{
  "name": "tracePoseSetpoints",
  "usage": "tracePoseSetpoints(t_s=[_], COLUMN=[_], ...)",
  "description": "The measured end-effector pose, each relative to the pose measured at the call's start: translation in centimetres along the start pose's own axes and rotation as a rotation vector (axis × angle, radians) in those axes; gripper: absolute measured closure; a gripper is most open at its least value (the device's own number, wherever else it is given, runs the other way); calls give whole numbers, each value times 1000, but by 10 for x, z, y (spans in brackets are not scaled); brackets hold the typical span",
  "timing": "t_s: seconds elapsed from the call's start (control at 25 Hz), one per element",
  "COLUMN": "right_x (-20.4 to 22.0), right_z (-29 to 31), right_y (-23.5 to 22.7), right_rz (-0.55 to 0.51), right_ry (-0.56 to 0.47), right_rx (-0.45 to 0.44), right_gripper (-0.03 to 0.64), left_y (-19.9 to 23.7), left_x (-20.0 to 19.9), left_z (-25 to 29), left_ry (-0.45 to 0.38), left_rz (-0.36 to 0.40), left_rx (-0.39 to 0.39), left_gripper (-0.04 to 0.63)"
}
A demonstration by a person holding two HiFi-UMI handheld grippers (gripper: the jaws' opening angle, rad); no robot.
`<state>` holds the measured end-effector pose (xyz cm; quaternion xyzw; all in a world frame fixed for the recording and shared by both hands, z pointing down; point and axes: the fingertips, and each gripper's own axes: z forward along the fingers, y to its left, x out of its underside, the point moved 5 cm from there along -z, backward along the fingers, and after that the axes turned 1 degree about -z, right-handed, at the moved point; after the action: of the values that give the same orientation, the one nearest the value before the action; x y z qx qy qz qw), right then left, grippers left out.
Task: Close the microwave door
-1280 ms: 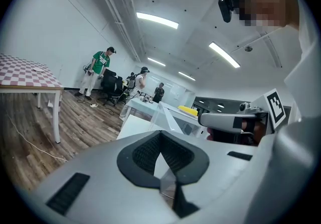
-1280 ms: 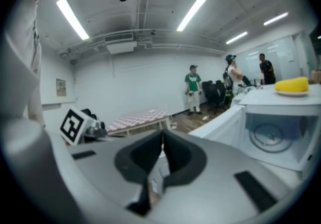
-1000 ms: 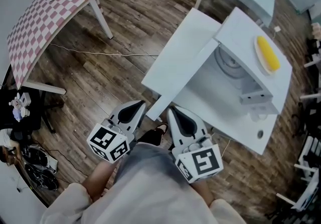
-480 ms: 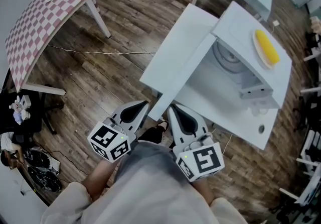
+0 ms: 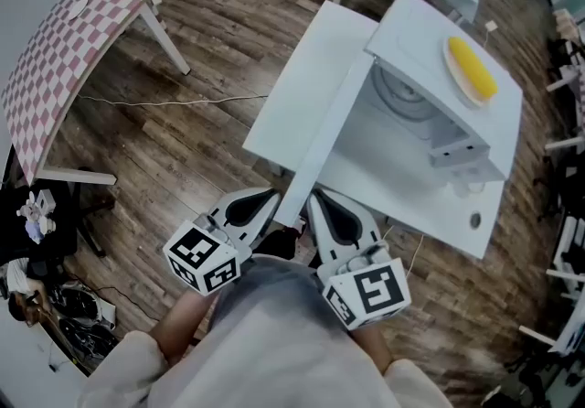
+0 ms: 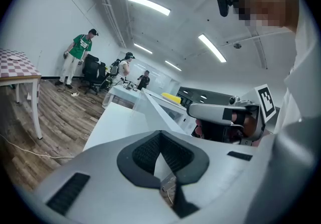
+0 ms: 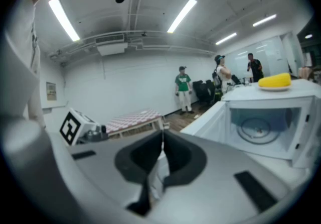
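Head view: the microwave (image 5: 439, 132) sits at upper right on the table (image 5: 302, 77). Its door (image 5: 327, 143) is swung wide, and its free end reaches down between the left gripper (image 5: 267, 198) and right gripper (image 5: 317, 199). Since a second ago the microwave has drifted up and left in the frame, and the door's end now lies closer to both grippers. The door's angle looks unchanged, so I judge this an approach with no push begun.

Left gripper view: jaws pressed together on nothing, the door's edge rising just beyond the tips. Contact cannot be told.

Right gripper view: jaws likewise together and empty, the open cavity at right.
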<state>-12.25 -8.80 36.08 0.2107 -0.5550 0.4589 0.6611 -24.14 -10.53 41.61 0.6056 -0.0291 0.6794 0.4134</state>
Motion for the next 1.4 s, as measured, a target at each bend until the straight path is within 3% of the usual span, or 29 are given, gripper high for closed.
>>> tracePoseSetpoints(t_s=[1.4], right_x=[18], right_z=[-66], right_y=[-54], right_rz=[103], right_ry=[-35], right_rx=[158], right_gripper=[594], left_y=[-69], left_x=[14], left_z=[67], left_ry=[148], left_rz=[3], left_rx=[223], left_gripper=[577])
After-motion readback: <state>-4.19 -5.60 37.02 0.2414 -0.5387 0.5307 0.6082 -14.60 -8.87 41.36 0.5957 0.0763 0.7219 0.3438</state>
